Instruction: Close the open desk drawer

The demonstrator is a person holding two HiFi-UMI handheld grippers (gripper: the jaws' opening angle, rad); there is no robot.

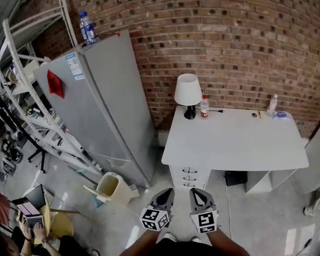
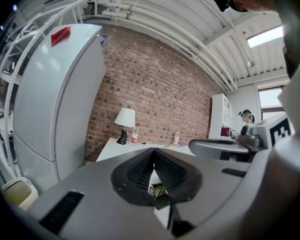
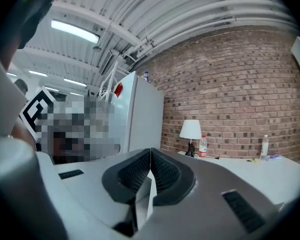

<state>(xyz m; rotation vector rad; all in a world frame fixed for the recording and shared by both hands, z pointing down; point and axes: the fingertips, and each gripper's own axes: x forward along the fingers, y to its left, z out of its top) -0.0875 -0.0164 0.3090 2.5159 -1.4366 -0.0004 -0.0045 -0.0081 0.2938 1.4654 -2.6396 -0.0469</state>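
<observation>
Whichever of the three fronts is meant, cannot single it out from above: reads the drawer stack [image 1: 189, 177] under the left end of the white desk [image 1: 240, 140] as three handled fronts roughly in line, none plainly standing proud. Glimpses, though, below the meeting tips in the left gripper view, a sliver of yellowish clutter [image 2: 158, 188] under the desk top, possibly the inside of a pulled-out drawer, too small to be sure. Fits therefore either a drawer partly out and yet to be pushed home, or one already in. Finds the left gripper [image 1: 165, 196] and the right gripper [image 1: 199, 196] side by side close to the person's body, well apart from the stack, touching nothing. Shows both with jaws pressed together and nothing between them. Leaves lamp [image 1: 188, 92] and bottle [image 1: 204, 106] at the desk's back corner, fridge [image 1: 106, 100] off to the left.
</observation>
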